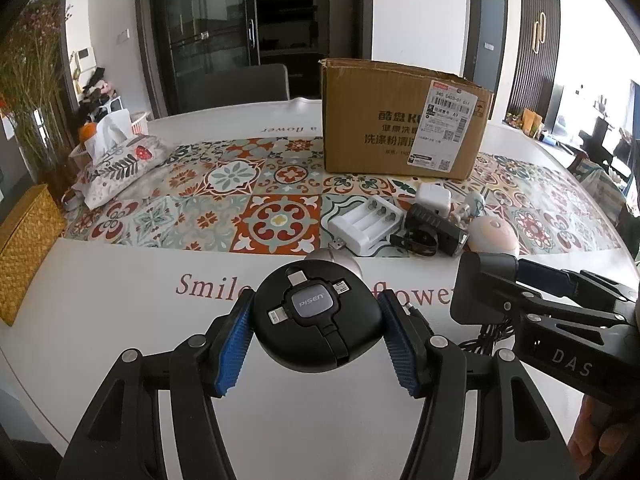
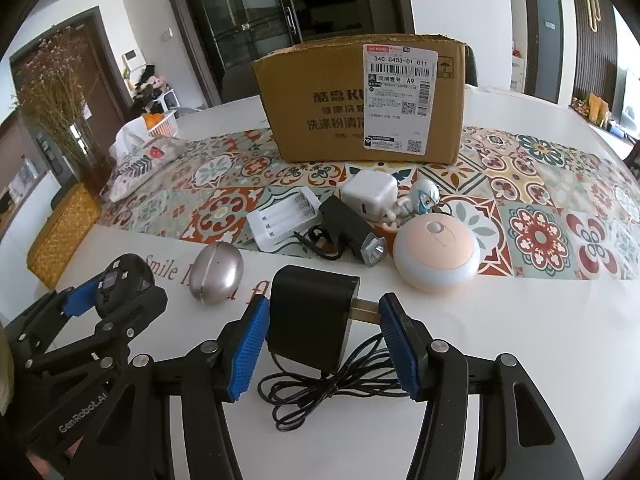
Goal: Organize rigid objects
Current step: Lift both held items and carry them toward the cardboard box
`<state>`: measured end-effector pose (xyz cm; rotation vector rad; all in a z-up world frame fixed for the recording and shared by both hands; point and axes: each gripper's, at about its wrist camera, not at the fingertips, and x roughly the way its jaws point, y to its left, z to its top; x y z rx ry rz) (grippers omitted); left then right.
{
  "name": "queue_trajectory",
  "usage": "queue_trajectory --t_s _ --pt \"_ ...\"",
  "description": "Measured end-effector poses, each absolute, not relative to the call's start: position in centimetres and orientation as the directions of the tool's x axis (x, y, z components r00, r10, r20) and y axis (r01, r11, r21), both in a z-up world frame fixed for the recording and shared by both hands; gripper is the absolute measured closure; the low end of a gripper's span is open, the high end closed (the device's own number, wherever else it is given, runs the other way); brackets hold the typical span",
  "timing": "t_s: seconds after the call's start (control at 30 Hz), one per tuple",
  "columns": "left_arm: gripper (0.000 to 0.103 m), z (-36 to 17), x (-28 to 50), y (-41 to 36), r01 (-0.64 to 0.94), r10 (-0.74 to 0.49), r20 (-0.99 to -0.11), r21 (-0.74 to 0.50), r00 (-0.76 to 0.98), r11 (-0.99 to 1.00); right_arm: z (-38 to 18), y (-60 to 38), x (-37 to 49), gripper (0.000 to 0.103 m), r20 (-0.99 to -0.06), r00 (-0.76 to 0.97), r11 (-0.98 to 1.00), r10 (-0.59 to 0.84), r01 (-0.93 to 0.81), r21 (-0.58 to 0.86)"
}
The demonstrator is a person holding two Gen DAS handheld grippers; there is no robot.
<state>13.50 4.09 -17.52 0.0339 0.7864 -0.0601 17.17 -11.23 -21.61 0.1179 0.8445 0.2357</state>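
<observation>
Now gripping two chargers above the worktop (image 1: 120, 280).
Left tool (image 1: 316, 320) pinching round cable hub (image 1: 316, 316) at lower centre; right tool (image 2: 324, 320) clamped on black adapter (image 2: 308, 316), cord dangling.

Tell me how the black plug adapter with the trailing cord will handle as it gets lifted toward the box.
The black plug adapter looks like a stiff block, so it should hold steady. The right gripper clamps it body against prongs, which might let it pivot. Its loose cord is floppy and will probably dangle or drag across the table.

White walls (image 1: 420, 8), dark glass cabinet (image 1: 208, 28), daylight perhaps from right window (image 1: 588, 92).
</observation>
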Motion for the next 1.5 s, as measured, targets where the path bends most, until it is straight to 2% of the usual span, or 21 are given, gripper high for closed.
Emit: queue_trajectory --t_s 0.2,0.23,0.27,0.4,0.5,0.57,0.6,0.7,0.9,1.0,1.07,1.13,1.27,1.5 --pt "0.043 -16.8 13.6 4.0 0.068 -0.044 -0.697 0.007 0.715 0.998 -20.4 -11.1 17.0 0.047 -0.71 0.656 0.967 0.256 -0.171 0.19" --pt "0.043 -16.6 13.6 4.0 0.068 -0.044 -0.695 0.008 0.717 0.998 -20.1 -11.2 17.0 0.079 -0.704 0.666 0.969 0.247 -0.169 0.181" --pt "0.043 -16.4 13.6 3.9 0.07 -0.046 -0.692 0.007 0.72 0.998 -19.7 -11.2 16.9 0.09 -0.701 0.67 0.969 0.246 -0.175 0.173" --pt "0.043 -15.5 14.0 4.0 0.067 -0.06 -0.685 -0.016 0.726 0.998 -18.9 -11.3 17.6 0.091 -0.702 0.666 0.968 0.251 -0.183 0.172" --pt "0.043 -15.6 14.2 4.0 0.064 -0.051 -0.681 -0.006 0.731 0.998 -20.0 -11.7 18.4 0.091 -0.724 0.628 0.958 0.284 -0.159 0.237" --pt "0.043 -15.9 14.2 4.0 0.063 -0.051 -0.684 -0.008 0.727 0.998 -20.4 -11.3 18.3 0.091 -0.729 0.631 0.964 0.266 -0.174 0.202" --pt "0.043 -16.1 14.3 4.1 0.06 -0.049 -0.689 -0.008 0.723 0.998 -20.5 -11.3 18.3 0.09 -0.727 0.63 0.962 0.273 -0.169 0.214" --pt "0.043 -16.6 14.5 4.5 0.051 -0.05 -0.705 -0.02 0.708 0.998 -20.9 -11.1 18.6 0.067 -0.729 0.619 0.956 0.291 -0.167 0.24" --pt "0.043 -16.8 14.9 5.5 0.019 -0.022 -0.706 -0.012 0.708 1.0 -21.8 -9.7 19.5 0.059 -0.743 0.59 0.949 0.316 -0.181 0.259" --pt "0.043 -17.2 15.2 6.2 -0.001 0.003 -0.709 0.003 0.705 1.0 -22.1 -8.9 20.1 0.053 -0.748 0.595 0.956 0.293 -0.191 0.223" --pt "0.043 -17.4 15.4 6.6 -0.008 0.005 -0.714 -0.001 0.7 1.0 -22.1 -8.6 20.5 0.045 -0.751 0.595 0.958 0.287 -0.192 0.213" --pt "0.043 -17.5 15.6 7.0 -0.018 0.007 -0.718 -0.008 0.696 1.0 -22.3 -8.2 21.0 0.026 -0.759 0.583 0.957 0.29 -0.197 0.214" --pt "0.043 -18.0 16.0 7.7 -0.036 0.028 -0.721 0.004 0.693 0.999 -22.7 -7.5 21.7 0.022 -0.761 0.588 0.96 0.274 -0.207 0.187" --pt "0.043 -19.8 17.0 8.3 -0.05 0.033 -0.741 -0.001 0.671 0.999 -24.8 -6.7 23.1 0.022 -0.778 0.572 0.962 0.26 -0.223 0.157"
